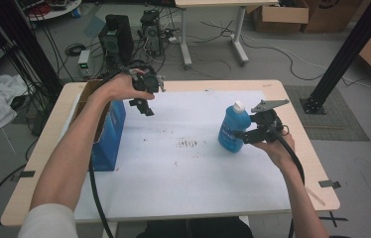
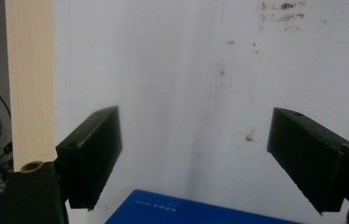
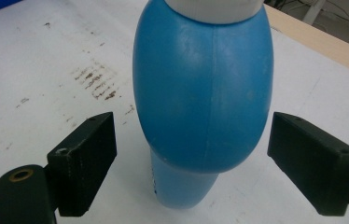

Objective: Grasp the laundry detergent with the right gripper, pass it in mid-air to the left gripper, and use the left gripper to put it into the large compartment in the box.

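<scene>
On the white tabletop (image 1: 183, 168), one blue bottle (image 1: 233, 127) stands upright between the spread jaws of the right tool (image 1: 244, 135), ungripped. The left tool (image 1: 145, 106), released, hangs raised beside one blue box (image 1: 110, 136).

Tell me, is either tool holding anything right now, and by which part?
Nothing is held. The right tool is open with its jaws either side of the blue bottle, not touching it. The left tool is open over the table.

Both arms reach forward, left tool (image 1: 144, 101) and right tool (image 1: 240, 135) spread wide.
</scene>
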The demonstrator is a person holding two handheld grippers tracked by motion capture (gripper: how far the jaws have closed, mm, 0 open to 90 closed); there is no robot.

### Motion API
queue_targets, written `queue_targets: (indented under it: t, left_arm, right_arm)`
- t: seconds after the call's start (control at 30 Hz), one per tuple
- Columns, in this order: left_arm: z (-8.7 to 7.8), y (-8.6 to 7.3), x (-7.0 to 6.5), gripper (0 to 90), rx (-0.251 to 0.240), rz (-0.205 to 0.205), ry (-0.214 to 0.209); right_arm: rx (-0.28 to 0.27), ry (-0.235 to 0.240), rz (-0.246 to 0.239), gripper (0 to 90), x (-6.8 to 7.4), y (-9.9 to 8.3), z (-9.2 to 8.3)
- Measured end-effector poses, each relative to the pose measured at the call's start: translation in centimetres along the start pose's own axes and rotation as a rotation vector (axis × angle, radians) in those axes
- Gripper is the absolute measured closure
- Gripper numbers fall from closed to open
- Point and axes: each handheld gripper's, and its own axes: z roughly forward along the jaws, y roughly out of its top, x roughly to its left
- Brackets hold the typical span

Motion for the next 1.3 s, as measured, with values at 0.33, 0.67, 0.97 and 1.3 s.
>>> queue_targets:
  t: [0.33, 0.67, 0.97, 1.3]
  left_arm:
    - [0.0, 0.0, -0.1, 18.6, 0.003, 0.003, 0.005]
    - [-0.1, 0.0, -0.1, 18.6, -0.001, 0.001, 0.005]
    - [-0.1, -0.1, -0.2, 18.6, -0.002, 0.000, 0.005]
    - [-0.1, 0.0, -0.2, 18.7, -0.002, 0.002, 0.008]
  right_arm:
    - [-0.033, -0.010, 0.039, 15.7, 0.2, -0.8, 1.0]
    - [-0.056, -0.040, 0.059, 15.8, 0.3, -1.5, 2.3]
    - [-0.036, -0.051, 0.050, 16.2, 0.3, -1.4, 3.2]
    - [-0.034, -0.051, 0.064, 17.0, 0.1, -1.4, 3.6]
